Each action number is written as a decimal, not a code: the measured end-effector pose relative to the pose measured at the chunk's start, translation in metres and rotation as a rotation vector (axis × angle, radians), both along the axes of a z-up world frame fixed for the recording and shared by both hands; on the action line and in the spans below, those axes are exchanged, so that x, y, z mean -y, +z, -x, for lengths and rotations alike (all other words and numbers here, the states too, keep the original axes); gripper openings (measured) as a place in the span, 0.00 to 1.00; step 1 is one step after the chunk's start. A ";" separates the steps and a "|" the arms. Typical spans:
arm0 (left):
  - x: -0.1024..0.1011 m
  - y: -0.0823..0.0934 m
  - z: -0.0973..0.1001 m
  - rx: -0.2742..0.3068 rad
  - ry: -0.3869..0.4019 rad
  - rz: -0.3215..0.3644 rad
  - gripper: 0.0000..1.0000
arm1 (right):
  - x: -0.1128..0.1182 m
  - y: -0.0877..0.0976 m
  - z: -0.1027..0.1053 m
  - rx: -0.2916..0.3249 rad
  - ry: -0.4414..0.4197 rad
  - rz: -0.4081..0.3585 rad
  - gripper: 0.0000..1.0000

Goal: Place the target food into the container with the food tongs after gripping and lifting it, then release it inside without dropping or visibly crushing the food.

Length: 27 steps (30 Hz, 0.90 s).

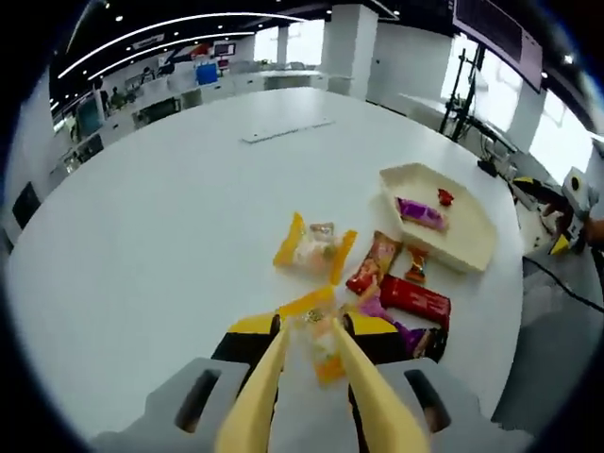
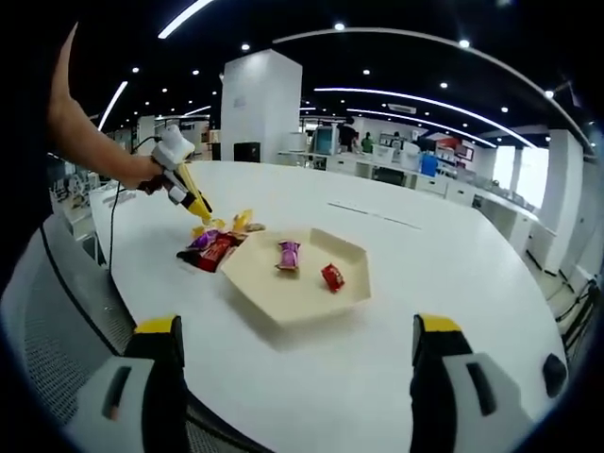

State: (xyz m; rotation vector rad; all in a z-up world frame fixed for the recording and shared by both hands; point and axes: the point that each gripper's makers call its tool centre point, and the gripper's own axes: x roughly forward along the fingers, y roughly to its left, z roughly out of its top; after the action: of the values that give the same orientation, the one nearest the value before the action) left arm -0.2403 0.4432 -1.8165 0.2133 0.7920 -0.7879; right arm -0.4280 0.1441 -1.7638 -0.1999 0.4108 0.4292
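Tongs (image 1: 316, 363) in your left gripper (image 1: 311, 396) pinch a candy (image 1: 323, 347); squeeze softly, lift slowly, go to the tray (image 1: 472, 241) ahead. Right gripper (image 2: 302, 377) hangs wide apart.

Grey-bodied left tool (image 1: 316, 354) with black-and-yellow blocks and long yellow tong blades; right tool (image 2: 297, 354) grey, black jaws capped yellow.

A white pillar (image 2: 264, 104) stands behind the white table (image 2: 453, 274), desks (image 2: 377, 168) beyond.
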 end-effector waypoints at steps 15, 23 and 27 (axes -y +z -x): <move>0.011 -0.009 0.010 -0.117 0.041 0.044 0.20 | 0.000 0.001 0.000 0.004 -0.005 -0.002 0.97; 0.014 -0.009 0.014 -0.116 -0.007 0.007 0.15 | 0.001 0.000 0.000 -0.003 -0.009 -0.003 0.98; 0.010 -0.007 0.012 -0.132 0.008 0.021 0.14 | 0.000 0.000 0.000 -0.004 -0.004 -0.003 0.98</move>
State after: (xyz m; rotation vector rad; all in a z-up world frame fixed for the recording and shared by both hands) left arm -0.2527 0.4336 -1.8239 0.1401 0.9079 -0.8087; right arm -0.4284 0.1443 -1.7641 -0.1958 0.4144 0.4262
